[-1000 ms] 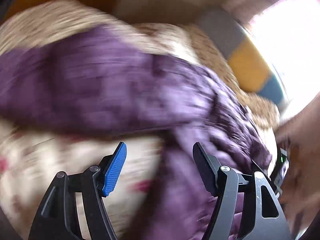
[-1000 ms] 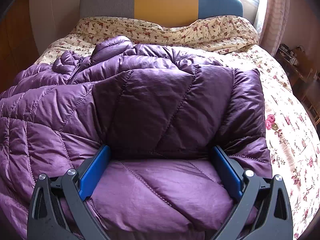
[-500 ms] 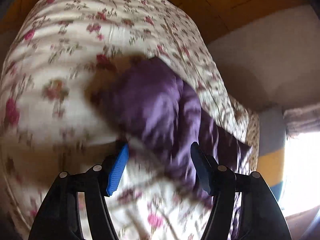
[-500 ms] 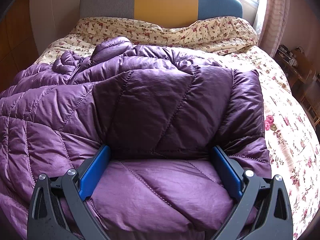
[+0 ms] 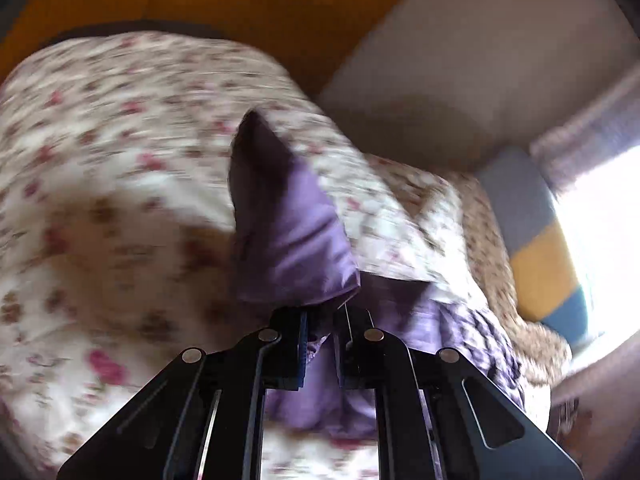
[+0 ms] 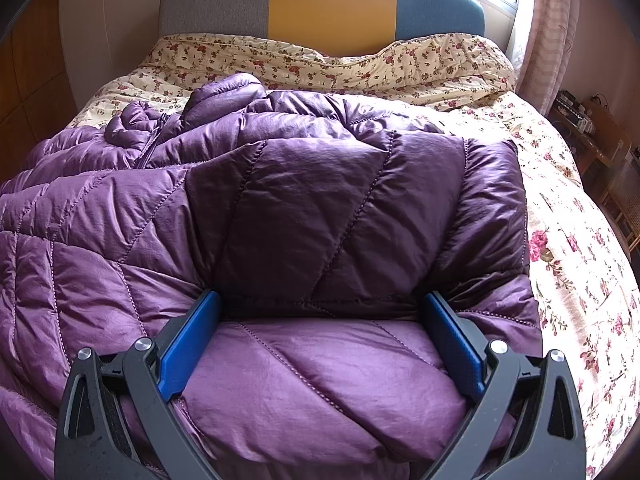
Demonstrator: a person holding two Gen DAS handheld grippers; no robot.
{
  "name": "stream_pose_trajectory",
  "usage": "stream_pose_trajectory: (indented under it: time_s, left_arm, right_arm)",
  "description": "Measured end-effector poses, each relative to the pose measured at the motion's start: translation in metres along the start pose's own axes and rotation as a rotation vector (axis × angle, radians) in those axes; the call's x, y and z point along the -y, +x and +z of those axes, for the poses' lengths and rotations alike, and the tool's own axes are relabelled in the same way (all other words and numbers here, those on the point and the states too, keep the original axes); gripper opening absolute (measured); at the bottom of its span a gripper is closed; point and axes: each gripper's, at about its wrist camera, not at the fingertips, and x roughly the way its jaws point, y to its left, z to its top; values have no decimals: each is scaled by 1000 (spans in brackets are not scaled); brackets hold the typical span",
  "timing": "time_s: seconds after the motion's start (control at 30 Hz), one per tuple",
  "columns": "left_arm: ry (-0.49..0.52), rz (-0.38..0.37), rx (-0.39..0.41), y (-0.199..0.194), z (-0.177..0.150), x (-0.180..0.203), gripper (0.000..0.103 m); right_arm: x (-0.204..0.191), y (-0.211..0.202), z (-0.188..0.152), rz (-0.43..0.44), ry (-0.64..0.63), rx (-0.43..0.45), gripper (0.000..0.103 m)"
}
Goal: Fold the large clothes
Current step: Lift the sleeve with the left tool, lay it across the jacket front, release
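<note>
Purple quilted fabric of a puffer jacket (image 6: 304,208) is spread across a floral bedspread (image 6: 568,240), covering most of the near and left part of the bed in the right wrist view. Its collar and zip are seen bunched toward the far left, and one panel is folded over the middle so that a darker, diagonally stitched section lies on top. The right gripper (image 6: 320,336) is held with its jaws wide apart, the blue pads (image 6: 188,344) pressed down into the padding on either side of a puffed section at the near edge; nothing is pinched between them. Beyond the bedspread a headboard (image 6: 332,4) in grey, yellow and blue blocks is visible, with a pale curtain (image 6: 556,28) at the right.

In the left wrist view, which is blurred, the left gripper (image 5: 320,344) is seen with its jaws drawn close together on a fold of the jacket (image 5: 288,232). A flap of the purple cloth stands up above the fingertips, and more of it trails below and to the right, over the bedspread (image 5: 100,200)
</note>
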Motion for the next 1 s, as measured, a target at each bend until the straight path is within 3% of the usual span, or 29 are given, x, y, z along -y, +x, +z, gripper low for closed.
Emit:
stream_pose_trajectory:
  time_s: [0.23,0.57,0.77,1.0]
  left_arm:
    - [152,-181,-105,37,-31,113,11]
    - [342,-441,-326,77,-126,260,7]
    - [379,-556,-454,103,-173,307,7]
    - [382,-667,-604,134,-219,334,7]
  right_arm:
    - [1,0,0,3,1,1,99]
    - [1,-1,-1,9,5,2,99]
    - [2,-1,0,19,13,3,100]
    - [1,0,1,23,16,3,100]
